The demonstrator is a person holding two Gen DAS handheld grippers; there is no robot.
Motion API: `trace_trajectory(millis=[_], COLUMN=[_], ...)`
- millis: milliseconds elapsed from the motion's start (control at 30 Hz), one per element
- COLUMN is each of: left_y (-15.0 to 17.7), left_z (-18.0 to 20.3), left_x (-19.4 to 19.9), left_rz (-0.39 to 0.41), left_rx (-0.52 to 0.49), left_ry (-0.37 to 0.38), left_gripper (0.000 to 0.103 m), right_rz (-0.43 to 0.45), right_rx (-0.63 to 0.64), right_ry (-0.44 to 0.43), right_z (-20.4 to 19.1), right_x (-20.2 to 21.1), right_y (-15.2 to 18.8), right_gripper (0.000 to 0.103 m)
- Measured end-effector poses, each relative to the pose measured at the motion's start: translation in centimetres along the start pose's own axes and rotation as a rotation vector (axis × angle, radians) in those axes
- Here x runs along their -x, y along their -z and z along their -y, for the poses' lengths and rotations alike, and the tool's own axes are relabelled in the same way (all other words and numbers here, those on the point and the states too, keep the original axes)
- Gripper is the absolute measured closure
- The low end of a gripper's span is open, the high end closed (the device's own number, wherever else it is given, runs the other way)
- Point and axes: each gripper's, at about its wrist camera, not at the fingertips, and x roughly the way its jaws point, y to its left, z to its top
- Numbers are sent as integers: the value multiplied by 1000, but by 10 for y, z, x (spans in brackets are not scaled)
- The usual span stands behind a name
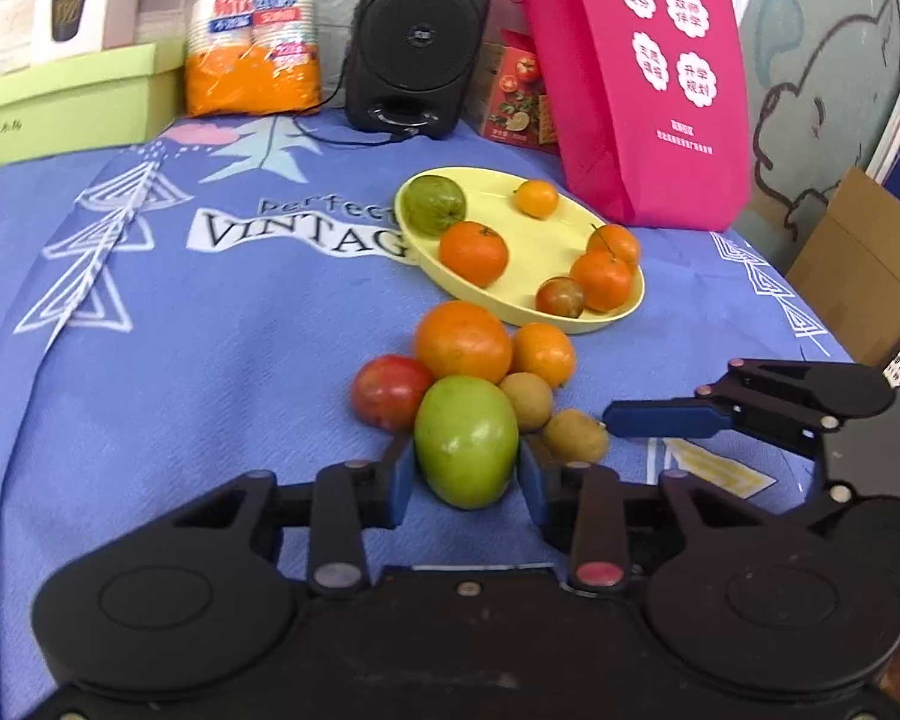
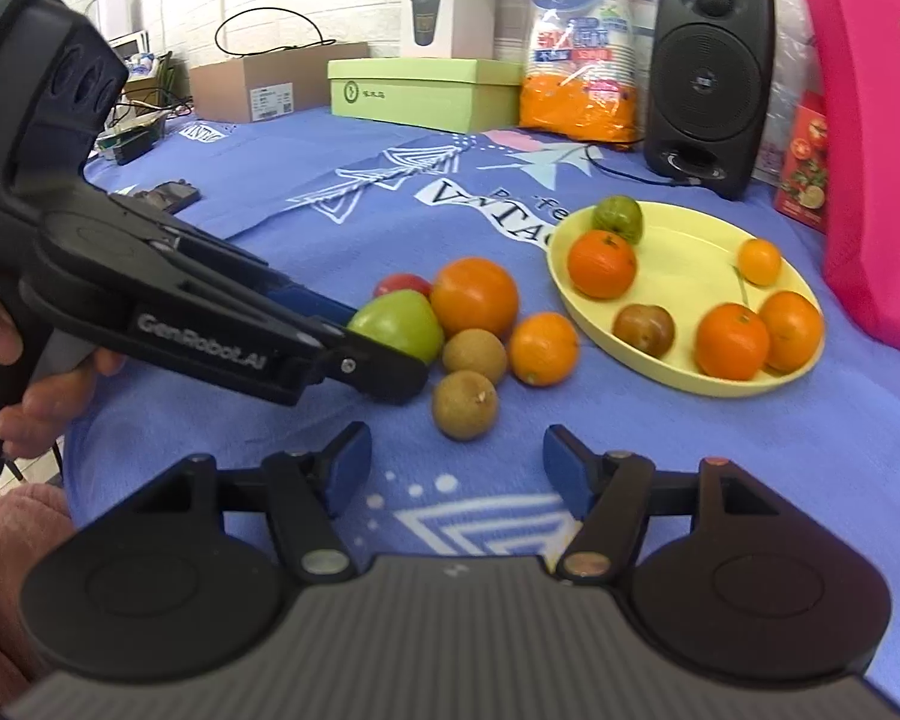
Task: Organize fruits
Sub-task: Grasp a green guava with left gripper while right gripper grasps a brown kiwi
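**Green fruit clamped beside the yellow plate**

The left gripper [image 1: 467,468] has its blue pads pressed on both sides of the green fruit [image 1: 467,441], which sits at the near end of the loose fruit cluster, just short of the yellow plate [image 1: 492,186]. The large orange [image 1: 463,341] touches it on the plate side. The right gripper [image 2: 456,474] hangs open and empty over bare blue cloth [image 1: 180,372], nearer than the plate's rim.

Both wrist views look down close; each shows the yellow plate [image 1: 606,318].
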Motion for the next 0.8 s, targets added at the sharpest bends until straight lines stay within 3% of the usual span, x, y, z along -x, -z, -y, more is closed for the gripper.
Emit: trace_trajectory(millis=[267,567,800], left_y=[4,9,12], left_z=[-1,0,3], left_x=[10,15,24], left_rz=[3,3,7], left_rx=[-27,-23,-31], left_ry=[-32,-36,-44], left_gripper=[67,67,67], right_rz=[13,25,31], right_rx=[-42,-46,-40], right_ry=[-4,6,18], right_z=[3,2,-5], right_x=[-14,-12,-2], right_y=[-8,-6,0], right_gripper=[54,78,79])
